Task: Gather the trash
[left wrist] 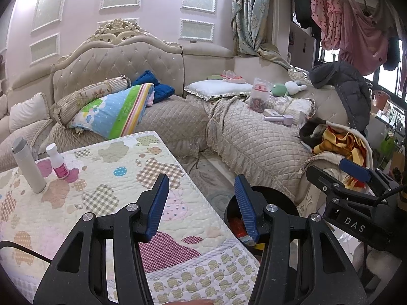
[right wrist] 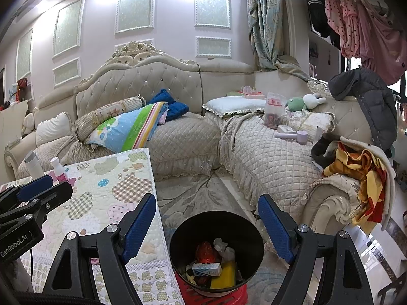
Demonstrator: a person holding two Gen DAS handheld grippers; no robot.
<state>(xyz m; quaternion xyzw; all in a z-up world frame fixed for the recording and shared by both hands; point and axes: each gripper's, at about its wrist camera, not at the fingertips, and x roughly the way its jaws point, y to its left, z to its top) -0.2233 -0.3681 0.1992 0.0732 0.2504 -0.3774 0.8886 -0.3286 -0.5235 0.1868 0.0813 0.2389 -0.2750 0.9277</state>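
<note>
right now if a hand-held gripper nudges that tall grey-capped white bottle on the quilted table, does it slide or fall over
The white bottle probably tips rather than slides: it is tall and narrow and stands on the soft quilted cover. Once down, its round body could roll. It might also knock the small pink bottle close beside it.

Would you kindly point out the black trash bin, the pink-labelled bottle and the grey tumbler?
black trash bin (right wrist: 257, 241): right wrist view, inner wall.
pink-labelled bottle (left wrist: 60, 168): left wrist view, label.
grey tumbler (left wrist: 28, 167): left wrist view, body.

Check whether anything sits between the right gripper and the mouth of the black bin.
Nothing visible does. The right gripper hangs open and empty above the black bin, whose mouth is uncovered, with trash already lying inside.
</note>
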